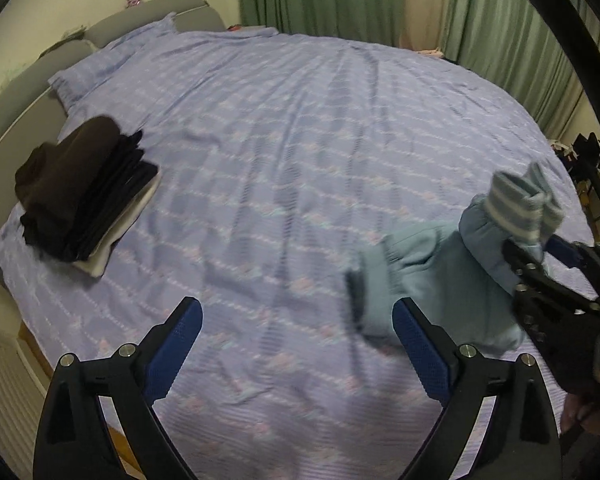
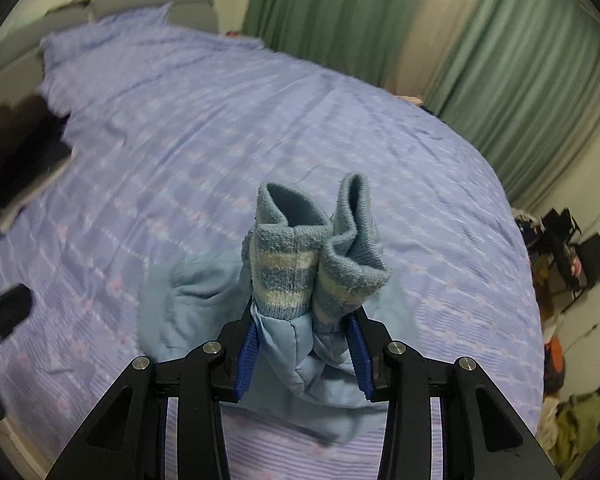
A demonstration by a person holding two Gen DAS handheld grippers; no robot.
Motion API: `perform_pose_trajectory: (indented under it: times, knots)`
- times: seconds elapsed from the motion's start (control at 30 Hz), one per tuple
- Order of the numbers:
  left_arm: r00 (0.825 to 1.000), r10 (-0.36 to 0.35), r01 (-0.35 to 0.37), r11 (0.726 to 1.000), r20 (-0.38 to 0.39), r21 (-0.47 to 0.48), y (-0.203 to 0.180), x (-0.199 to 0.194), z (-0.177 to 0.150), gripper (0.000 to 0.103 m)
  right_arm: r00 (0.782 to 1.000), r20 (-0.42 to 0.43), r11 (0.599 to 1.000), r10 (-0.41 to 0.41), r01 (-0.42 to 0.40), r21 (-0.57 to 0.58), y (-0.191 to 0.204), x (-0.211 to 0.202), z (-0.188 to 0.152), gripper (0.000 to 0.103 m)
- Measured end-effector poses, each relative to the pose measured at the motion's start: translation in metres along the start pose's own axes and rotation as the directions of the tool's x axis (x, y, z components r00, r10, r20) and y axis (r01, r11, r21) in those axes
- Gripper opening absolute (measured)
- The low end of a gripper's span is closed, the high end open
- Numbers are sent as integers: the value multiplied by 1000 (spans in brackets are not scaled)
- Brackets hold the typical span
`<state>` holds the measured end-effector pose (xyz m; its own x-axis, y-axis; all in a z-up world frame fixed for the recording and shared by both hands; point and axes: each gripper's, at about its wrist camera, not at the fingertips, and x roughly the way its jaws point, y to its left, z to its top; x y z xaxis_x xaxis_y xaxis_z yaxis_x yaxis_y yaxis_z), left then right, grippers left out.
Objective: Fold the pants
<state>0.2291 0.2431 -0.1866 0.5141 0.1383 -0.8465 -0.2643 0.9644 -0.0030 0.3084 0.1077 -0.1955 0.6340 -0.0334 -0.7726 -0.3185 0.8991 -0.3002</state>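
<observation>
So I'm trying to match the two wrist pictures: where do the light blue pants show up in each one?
Left wrist view: the light blue pants lie at lower right, their striped cuffs clamped in the right gripper.
Right wrist view: the pants fill the lower centre, cuffs standing up between the fingers.
Shared landmark: the stack of dark folded clothes at far left in both.

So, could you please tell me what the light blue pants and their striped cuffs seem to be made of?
The pants look like soft, matte, lightly padded cloth, puffing into rounded folds. The cuffs look like ribbed knit, blue with pale stripes and a fuzzy looped surface. Exact fibre cannot be told.
</observation>
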Motion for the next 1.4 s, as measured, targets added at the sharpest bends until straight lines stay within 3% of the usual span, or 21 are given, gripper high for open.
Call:
perform_pose_trajectory:
  times: [0.07, 0.17, 0.3, 0.5, 0.63, 0.77, 0.87, 0.97, 1.1, 1.2, 1.4]
  knots:
    - [1000, 4, -4, 1000, -13, -8, 16, 5, -7, 97, 1000, -20, 999, -3, 3, -38, 22, 9, -3, 43]
    - [999, 11, -12, 1000, -41, -24, 32, 14, -16, 97, 999, -48, 995, -2, -3, -95, 52, 23, -9, 53]
    - [997, 14, -16, 999, -70, -34, 44, 24, -24, 97, 996, -57, 989, 72, -78, -122, 72, 32, -18, 70]
    - [997, 21, -24, 999, -75, -33, 43, 30, -25, 97, 981, -75, 973, 179, -188, -133, 72, 36, -20, 78]
    - [999, 18, -21, 999, -48, -48, 35, 19, -18, 97, 960, -29, 956, 277, -279, -90, 49, 12, -14, 78]
    - [1000, 4, -5, 999, -8, -49, 19, 3, -6, 97, 951, 48, 952, 304, -302, -50, 24, -21, -10, 78]
    - [999, -27, 27, 999, 20, -36, 0, -9, 2, 97, 949, 117, 956, 291, -295, 12, -7, -44, -13, 78]
    - [995, -78, 79, 997, 58, -18, -25, -19, 6, 97, 960, 161, 962, 229, -249, 116, -54, -56, -26, 78]
    - [987, -148, 148, 989, 61, 5, -64, -17, 7, 97, 984, 110, 962, 142, -163, 218, -114, -33, -49, 78]
    - [980, -192, 191, 981, 46, 12, -90, -8, 5, 95, 990, 69, 938, 122, -138, 317, -155, -7, -64, 78]
    - [964, -263, 261, 964, -34, -48, -122, 30, 14, 86, 984, 21, 862, 174, -163, 480, -200, 29, -92, 78]
